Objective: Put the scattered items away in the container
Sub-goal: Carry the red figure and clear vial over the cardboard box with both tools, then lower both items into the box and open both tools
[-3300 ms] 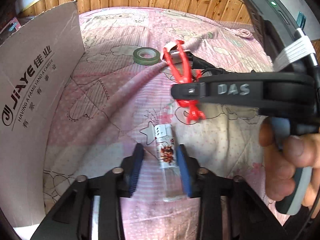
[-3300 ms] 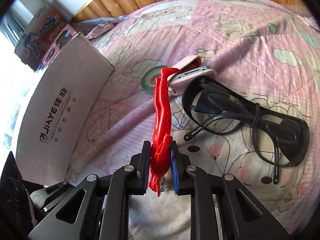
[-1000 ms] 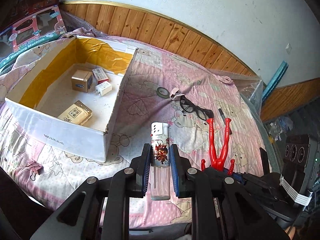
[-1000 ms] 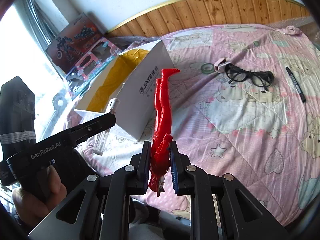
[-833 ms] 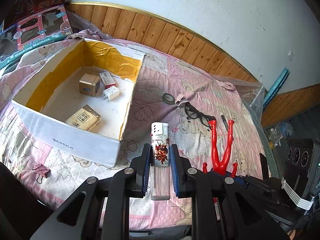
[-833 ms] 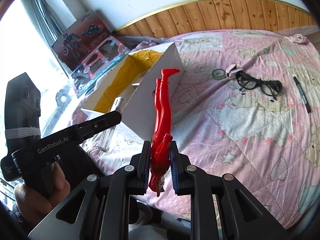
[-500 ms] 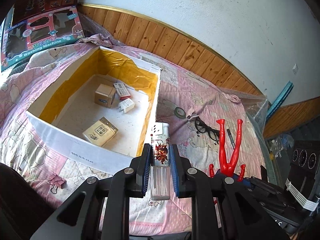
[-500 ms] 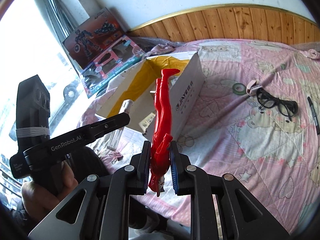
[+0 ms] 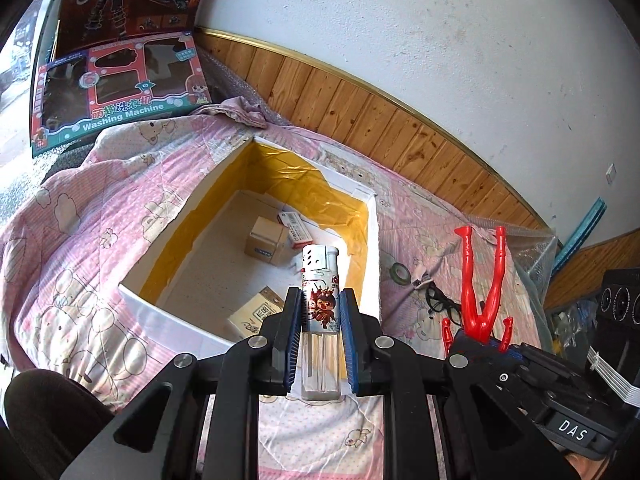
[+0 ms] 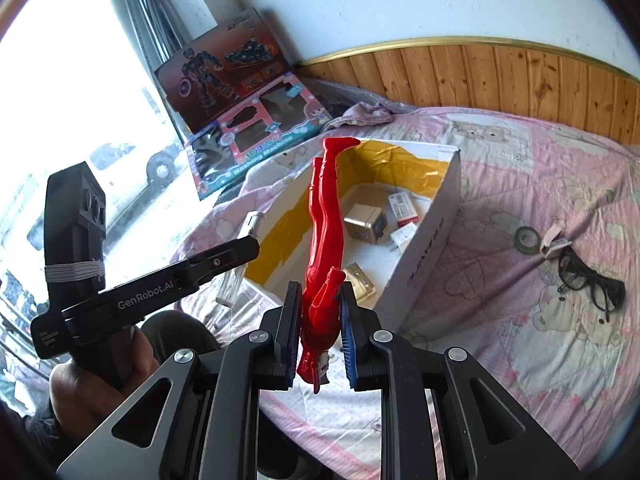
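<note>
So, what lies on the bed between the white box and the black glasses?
In the right wrist view, a green tape roll and a small pink clip lie on the quilt between the box and the glasses.

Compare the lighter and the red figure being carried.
The lighter is a short, clear, straight tube with a cartoon label; the red figure is long, solid red, with limbs. The left gripper holds the lighter, the right gripper the figure. Both are clamped, not yet in the box.

A pink quilted bed (image 9: 424, 240) carries the open box (image 9: 372, 240), tape roll (image 9: 399, 271), and glasses (image 9: 442, 307).
</note>
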Tool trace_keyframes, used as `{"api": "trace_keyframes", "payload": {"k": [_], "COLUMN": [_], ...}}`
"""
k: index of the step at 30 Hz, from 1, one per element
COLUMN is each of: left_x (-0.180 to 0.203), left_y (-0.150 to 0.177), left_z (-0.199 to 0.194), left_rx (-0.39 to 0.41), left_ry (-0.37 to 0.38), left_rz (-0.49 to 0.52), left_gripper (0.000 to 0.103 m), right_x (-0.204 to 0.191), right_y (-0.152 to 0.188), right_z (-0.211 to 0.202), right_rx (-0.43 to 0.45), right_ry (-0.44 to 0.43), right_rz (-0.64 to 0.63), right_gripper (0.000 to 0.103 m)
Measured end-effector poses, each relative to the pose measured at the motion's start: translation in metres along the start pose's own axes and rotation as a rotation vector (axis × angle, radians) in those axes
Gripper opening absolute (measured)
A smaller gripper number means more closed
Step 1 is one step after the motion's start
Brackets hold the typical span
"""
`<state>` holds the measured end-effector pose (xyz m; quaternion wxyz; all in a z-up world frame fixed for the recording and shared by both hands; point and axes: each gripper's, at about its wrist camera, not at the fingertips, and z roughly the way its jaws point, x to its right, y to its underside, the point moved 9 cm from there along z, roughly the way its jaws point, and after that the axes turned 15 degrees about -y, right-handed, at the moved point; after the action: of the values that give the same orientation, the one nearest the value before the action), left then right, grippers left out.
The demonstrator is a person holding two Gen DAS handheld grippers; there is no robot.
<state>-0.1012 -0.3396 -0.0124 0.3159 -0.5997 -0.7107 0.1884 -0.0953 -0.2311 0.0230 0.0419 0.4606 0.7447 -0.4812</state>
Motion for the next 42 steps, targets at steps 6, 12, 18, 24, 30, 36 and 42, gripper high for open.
{"api": "trace_keyframes", "payload": {"k": [6, 12, 18, 24, 30, 36, 42], "left_x": [-0.011, -0.018, -0.023, -0.026, -0.025, -0.03, -0.037], "left_y": [-0.017, -0.035, -0.048, -0.05, -0.044, -0.035, -0.031], "left_z": [0.004, 0.016, 0.039, 0.065, 0.092, 0.116, 0.128], "left_rx": [0.018, 0.018, -0.003, -0.052, -0.105, -0.155, -0.184], "left_ry": [-0.027, -0.037, -0.043, -0.067, -0.104, -0.145, -0.161], "left_rz": [0.009, 0.015, 0.006, 0.021, 0.075, 0.109, 0.109], "left_gripper": [0.02, 0.02, 0.02, 0.02, 0.02, 0.02, 0.02], "right_x": [-0.006, 0.0, 0.014, 0.047, 0.093, 0.115, 0.115], "right_y": [-0.018, -0.034, -0.05, -0.059, -0.066, -0.068, -0.078], "right_z": [0.019, 0.042, 0.066, 0.091, 0.113, 0.145, 0.185], "right_rx": [-0.019, -0.045, -0.067, -0.098, -0.137, -0.208, -0.267], "right_ry": [-0.002, 0.007, 0.019, 0.045, 0.078, 0.087, 0.066], "right_rz": [-0.045, -0.065, -0.056, 0.001, 0.07, 0.094, 0.108], "right_gripper": [0.019, 0.019, 0.019, 0.019, 0.019, 0.019, 0.019]}}
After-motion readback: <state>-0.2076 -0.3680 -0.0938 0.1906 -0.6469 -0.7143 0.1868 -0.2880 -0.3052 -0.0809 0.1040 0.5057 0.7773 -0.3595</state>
